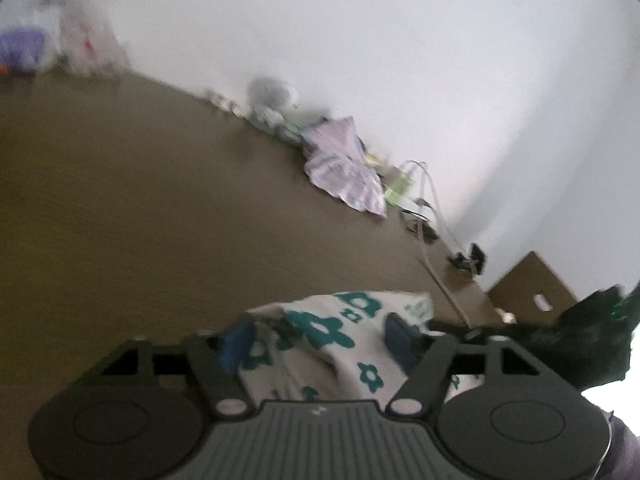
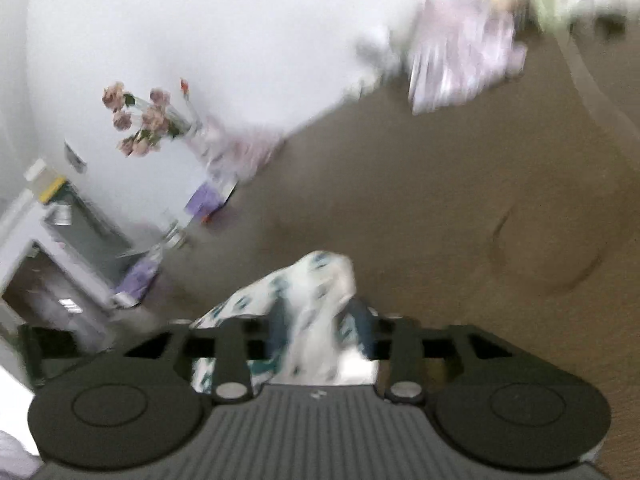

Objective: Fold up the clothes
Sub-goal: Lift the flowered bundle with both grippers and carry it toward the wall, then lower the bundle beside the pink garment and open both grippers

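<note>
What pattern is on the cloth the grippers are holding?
White cloth with teal flowers, clearest in the left wrist view.

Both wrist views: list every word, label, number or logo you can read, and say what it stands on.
No text is readable in either view.
Left gripper: small pale mark on the grey ribbed housing, too small to read.
Right gripper: same mark, unreadable.
Floral garment: teal flower print only, no words.
Cardboard box: no print visible.
Shelf items: blurred, any labels unreadable.
</note>
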